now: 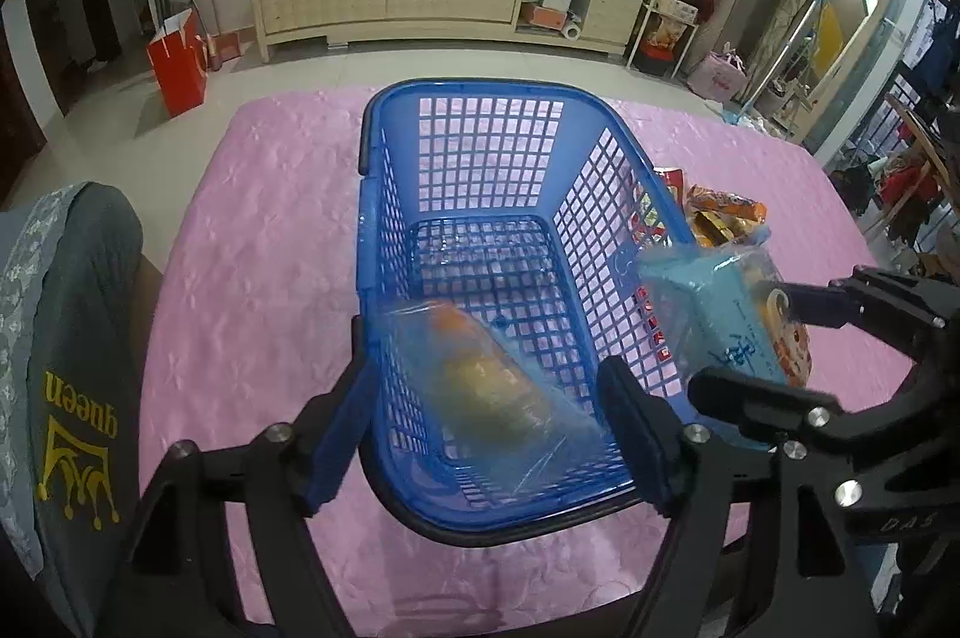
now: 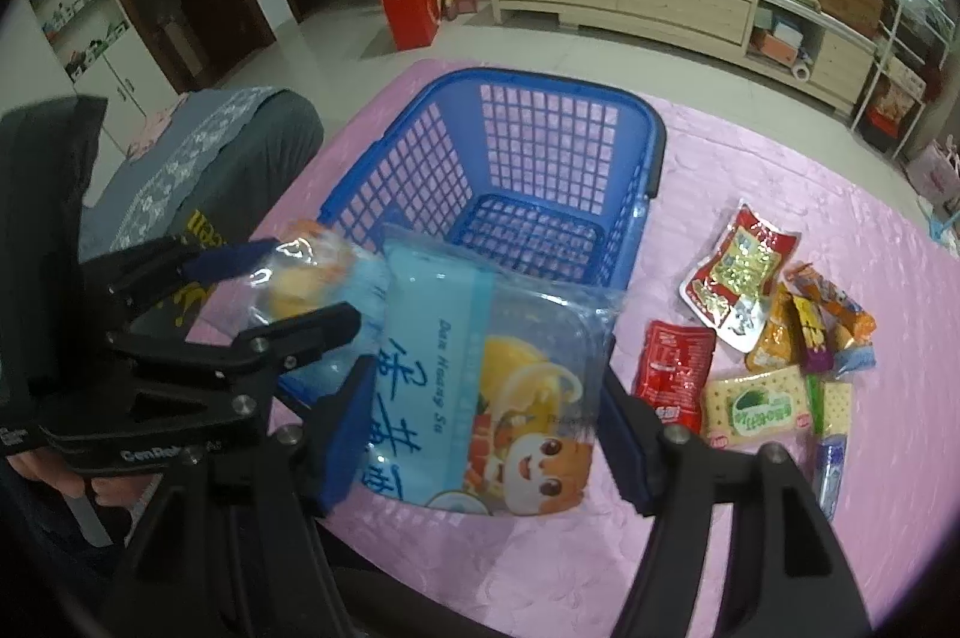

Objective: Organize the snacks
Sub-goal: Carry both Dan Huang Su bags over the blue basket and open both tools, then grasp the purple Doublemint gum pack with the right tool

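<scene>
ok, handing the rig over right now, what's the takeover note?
Left gripper: clear pastry packet between its fingers, over the blue plastic lattice basket; blurred, grip unclear.
Right gripper: shut on the light-blue printed snack packet, just outside the basket.
Done: basket floor looks bare, nothing stowed yet.
Left: drop both in, then the loose snack packets on the pink tablecloth.

My left claw hangs over the near end of the blue basket, a blurred clear snack pack between its spread fingers. Off to its right, my other claw carries a pale blue packet.
</scene>
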`<state>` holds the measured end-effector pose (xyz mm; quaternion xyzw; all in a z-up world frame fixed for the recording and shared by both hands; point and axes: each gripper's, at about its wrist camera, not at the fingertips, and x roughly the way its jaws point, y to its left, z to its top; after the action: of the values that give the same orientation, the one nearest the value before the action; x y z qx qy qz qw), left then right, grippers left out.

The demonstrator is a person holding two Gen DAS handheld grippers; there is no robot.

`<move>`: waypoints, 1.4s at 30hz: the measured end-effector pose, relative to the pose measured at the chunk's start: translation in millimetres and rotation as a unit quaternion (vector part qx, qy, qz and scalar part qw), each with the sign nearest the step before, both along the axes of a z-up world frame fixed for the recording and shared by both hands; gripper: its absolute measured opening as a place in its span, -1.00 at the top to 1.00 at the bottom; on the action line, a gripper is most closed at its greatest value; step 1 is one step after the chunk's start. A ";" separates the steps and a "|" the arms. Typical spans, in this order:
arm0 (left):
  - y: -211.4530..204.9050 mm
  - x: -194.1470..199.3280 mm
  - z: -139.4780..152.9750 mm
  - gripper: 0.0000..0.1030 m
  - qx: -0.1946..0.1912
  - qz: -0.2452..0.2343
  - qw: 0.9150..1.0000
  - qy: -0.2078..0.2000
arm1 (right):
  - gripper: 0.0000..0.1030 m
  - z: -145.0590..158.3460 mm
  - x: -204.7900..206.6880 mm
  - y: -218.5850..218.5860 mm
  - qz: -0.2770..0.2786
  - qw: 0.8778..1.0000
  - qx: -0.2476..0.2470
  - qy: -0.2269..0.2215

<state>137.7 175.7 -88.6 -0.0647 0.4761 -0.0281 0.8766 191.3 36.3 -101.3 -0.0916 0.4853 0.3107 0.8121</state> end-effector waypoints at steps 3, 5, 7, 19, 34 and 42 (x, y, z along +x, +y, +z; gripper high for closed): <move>1.9 -2.1 1.6 -0.45 -0.003 0.004 1.000 -0.001 | -0.69 0.5 -0.1 0.0 -0.001 1.000 0.000 0.001; 1.2 -5.2 3.6 -0.45 -0.002 0.006 1.000 -0.001 | -0.79 3.5 -1.5 -2.9 -0.005 1.000 0.001 -0.006; 0.0 -7.6 5.9 -0.50 0.000 0.007 1.000 -0.003 | -0.82 5.9 -2.7 -6.0 -0.005 1.000 0.000 -0.007; -48.9 -27.4 34.2 -0.50 0.026 -0.020 0.999 -0.032 | -0.83 31.8 -19.7 -56.8 -0.045 0.998 0.009 -0.038; -153.5 -18.2 44.2 -0.60 0.039 -0.066 0.996 -0.049 | -0.83 45.9 -28.0 -165.2 -0.122 0.990 0.017 -0.066; -206.6 -1.0 24.9 -0.60 0.037 -0.095 0.994 -0.034 | -0.83 29.9 -20.2 -216.8 -0.155 0.986 0.012 -0.057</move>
<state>136.7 -30.9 -63.7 0.0142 0.4502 -0.0962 0.8876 171.1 -180.5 -71.4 -0.0234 0.4432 0.1814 0.8776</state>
